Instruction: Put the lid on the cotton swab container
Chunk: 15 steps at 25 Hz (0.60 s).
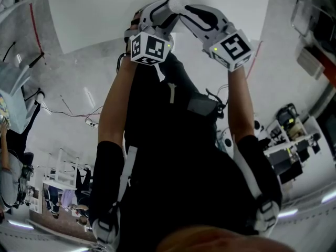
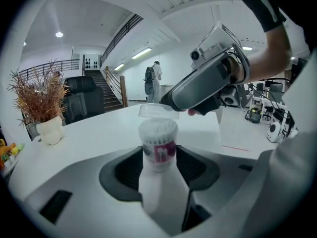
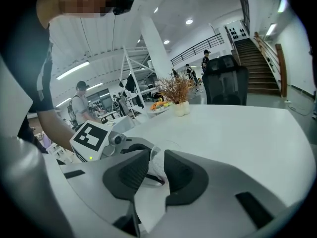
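Now the left gripper (image 2: 158, 156) clamps the upright cotton swab container (image 2: 157, 139) over the white table (image 2: 94, 133), while the right gripper (image 3: 156, 167) pinches the clear lid (image 2: 153, 111) in narrowed jaws just above its top.

- In the head view the left gripper (image 1: 157, 12) and the right gripper (image 1: 198, 14) show only their backs and marker cubes. Their jaws, and anything in them, are out of sight.
- In the left gripper view the cotton swab container (image 2: 158, 142) shows its top and label. Its lower part is sunk behind that gripper's pale body.
- The clear lid (image 2: 156, 111) is faint, and the right gripper covers its far rim.
- In the right gripper view the jaws block nearly all of the cotton swab container; a reddish scrap may be its label.
- The people far back (image 3: 204, 63) are too small to make out.
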Tool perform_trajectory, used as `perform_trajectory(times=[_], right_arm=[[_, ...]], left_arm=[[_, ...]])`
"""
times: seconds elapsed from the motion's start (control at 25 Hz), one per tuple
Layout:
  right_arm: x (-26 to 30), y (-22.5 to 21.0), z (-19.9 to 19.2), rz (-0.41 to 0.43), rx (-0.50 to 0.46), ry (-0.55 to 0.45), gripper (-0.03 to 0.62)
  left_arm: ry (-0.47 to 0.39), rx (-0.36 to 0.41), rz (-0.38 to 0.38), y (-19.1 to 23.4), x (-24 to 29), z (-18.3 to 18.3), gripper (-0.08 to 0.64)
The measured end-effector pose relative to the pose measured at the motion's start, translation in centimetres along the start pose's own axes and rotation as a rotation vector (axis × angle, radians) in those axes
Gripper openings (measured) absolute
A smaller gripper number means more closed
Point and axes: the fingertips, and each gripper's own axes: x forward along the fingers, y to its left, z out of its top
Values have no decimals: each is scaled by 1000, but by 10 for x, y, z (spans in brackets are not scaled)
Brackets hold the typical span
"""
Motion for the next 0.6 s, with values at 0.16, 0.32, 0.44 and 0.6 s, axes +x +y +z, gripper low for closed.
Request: perform_trajectory(times=[0.16,0.32,0.44,0.6], right_arm=[[6,0,-3,-1,-8,31,84],[12,1,-7,-5,-17,60,84],[14,1,-9,-10,-16,73,84],[18,1,-12,-18,-17,95,84]], left_arm=[[0,4,-3,1,0,-1,213],[-1,6,-5,3,-1,-4,213],[-3,5,-6,2,-1,-4,213],[-3,2,-8,3,0,-6,213]])
